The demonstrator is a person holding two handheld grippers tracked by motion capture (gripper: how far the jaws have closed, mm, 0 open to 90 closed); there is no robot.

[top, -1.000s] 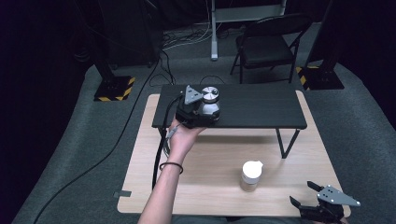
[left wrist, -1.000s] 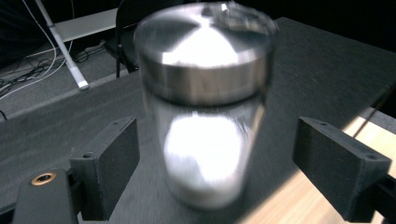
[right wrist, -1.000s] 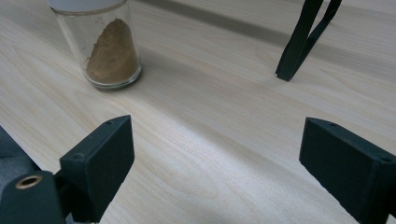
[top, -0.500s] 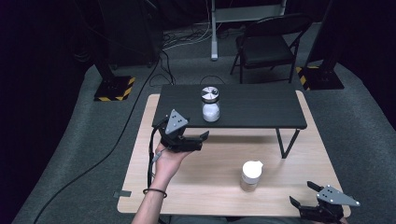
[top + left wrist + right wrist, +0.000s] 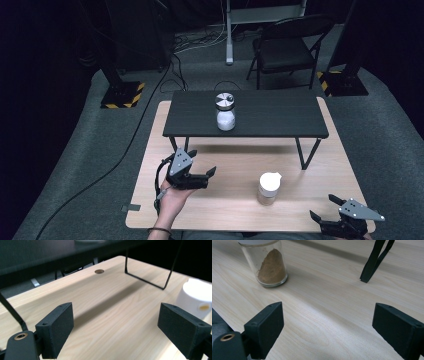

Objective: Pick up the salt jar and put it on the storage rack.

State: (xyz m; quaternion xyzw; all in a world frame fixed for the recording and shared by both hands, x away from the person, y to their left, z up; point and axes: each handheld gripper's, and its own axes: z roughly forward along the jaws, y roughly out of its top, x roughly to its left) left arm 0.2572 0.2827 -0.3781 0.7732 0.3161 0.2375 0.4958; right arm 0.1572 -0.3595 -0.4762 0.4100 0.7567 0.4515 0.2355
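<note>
Left gripper [image 5: 202, 176]: held in the person's left hand [image 5: 172, 196] over the near left part of the wooden table [image 5: 235, 165]; the jaws stand wide apart and there is nothing between them.
Left gripper view: the two black jaws point over bare wood toward the white-lidded jar [image 5: 197, 297], which stands at the right, beyond the right jaw.
Right gripper [image 5: 324, 216]: low at the near right corner of the wooden table; the jaws are spread wide and hold nothing.
Right gripper view: bare wood lies between the jaws; the jar with brown powder [image 5: 269, 263] stands farther off at the left, and a black leg [image 5: 375, 258] of the small table is at the right.
Jar with white lid [image 5: 269, 188]: upright on the wooden table, between the two grippers, apart from both.
Black small table [image 5: 280, 117]: stands on the far half of the wooden table.
Jar with metal lid [image 5: 225, 111]: upright on the black table, near its middle, with white content.
Chair [image 5: 287, 47]: on the floor, far behind the tables.
</note>
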